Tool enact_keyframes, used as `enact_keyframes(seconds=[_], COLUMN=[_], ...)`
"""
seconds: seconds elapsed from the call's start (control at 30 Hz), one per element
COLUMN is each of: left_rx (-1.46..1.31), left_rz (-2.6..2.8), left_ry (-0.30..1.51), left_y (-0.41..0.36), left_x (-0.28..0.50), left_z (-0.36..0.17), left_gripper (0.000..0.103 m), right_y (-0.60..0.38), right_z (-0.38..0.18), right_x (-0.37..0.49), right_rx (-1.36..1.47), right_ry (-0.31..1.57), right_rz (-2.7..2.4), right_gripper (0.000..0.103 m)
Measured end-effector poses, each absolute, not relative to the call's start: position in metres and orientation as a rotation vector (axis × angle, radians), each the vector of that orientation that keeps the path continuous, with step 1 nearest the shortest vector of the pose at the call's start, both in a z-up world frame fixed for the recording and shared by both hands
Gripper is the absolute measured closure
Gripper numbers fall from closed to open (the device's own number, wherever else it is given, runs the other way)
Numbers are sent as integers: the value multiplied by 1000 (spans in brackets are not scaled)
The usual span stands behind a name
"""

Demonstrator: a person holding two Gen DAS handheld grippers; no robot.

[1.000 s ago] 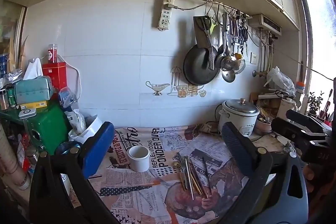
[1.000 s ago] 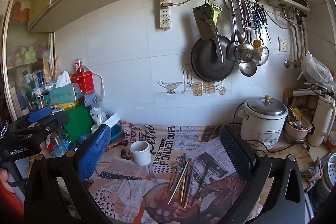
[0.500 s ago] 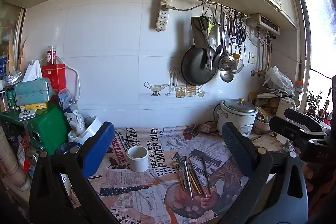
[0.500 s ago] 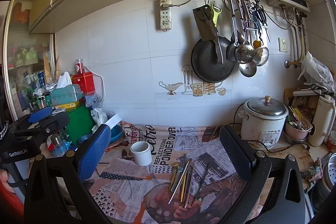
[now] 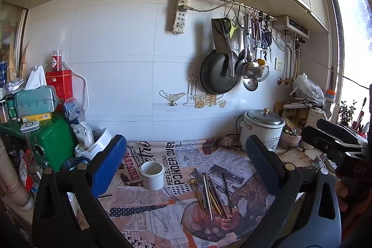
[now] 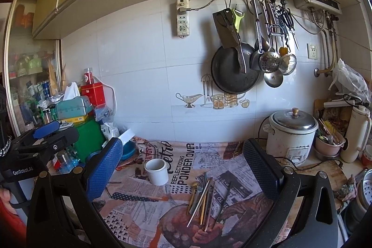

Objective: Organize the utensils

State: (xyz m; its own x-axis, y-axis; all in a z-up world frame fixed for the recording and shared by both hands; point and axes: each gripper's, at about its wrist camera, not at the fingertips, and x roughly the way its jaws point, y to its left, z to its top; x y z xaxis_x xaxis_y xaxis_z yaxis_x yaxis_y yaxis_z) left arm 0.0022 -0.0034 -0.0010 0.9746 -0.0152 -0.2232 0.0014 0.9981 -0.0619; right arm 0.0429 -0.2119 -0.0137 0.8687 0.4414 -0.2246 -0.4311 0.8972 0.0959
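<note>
A loose bundle of metal and gold-coloured utensils (image 5: 212,194) lies on the newspaper-print cloth (image 5: 162,220); it also shows in the right wrist view (image 6: 204,198). A white cup (image 5: 152,174) stands upright just left of the bundle, also in the right wrist view (image 6: 157,171). My left gripper (image 5: 186,169) is open and empty, held above and short of the utensils. My right gripper (image 6: 183,169) is open and empty at a similar height. Each gripper shows at the edge of the other's view.
A white rice cooker (image 6: 291,134) stands at the back right, with a pink bowl of tools (image 6: 329,143) and a thermos (image 6: 357,131) beyond. A green box (image 5: 54,141), tissue box and bottles crowd the left. A pan (image 6: 233,71) and ladles hang on the wall.
Both views have shifted only slightly. The utensils and the cup have not moved, and both grippers stay open.
</note>
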Motion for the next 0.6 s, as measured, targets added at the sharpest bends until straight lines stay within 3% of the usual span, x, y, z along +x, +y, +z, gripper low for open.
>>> enact_keyframes(seconds=[0.6], left_rx=[-59], left_rz=[-14], left_ry=[227], left_y=[-7], left_x=[3], left_z=[3], left_gripper=[0], right_y=[-211], right_z=[-14], right_x=[45], right_rx=[39], right_ry=[252], right_rz=[450], right_gripper=[0])
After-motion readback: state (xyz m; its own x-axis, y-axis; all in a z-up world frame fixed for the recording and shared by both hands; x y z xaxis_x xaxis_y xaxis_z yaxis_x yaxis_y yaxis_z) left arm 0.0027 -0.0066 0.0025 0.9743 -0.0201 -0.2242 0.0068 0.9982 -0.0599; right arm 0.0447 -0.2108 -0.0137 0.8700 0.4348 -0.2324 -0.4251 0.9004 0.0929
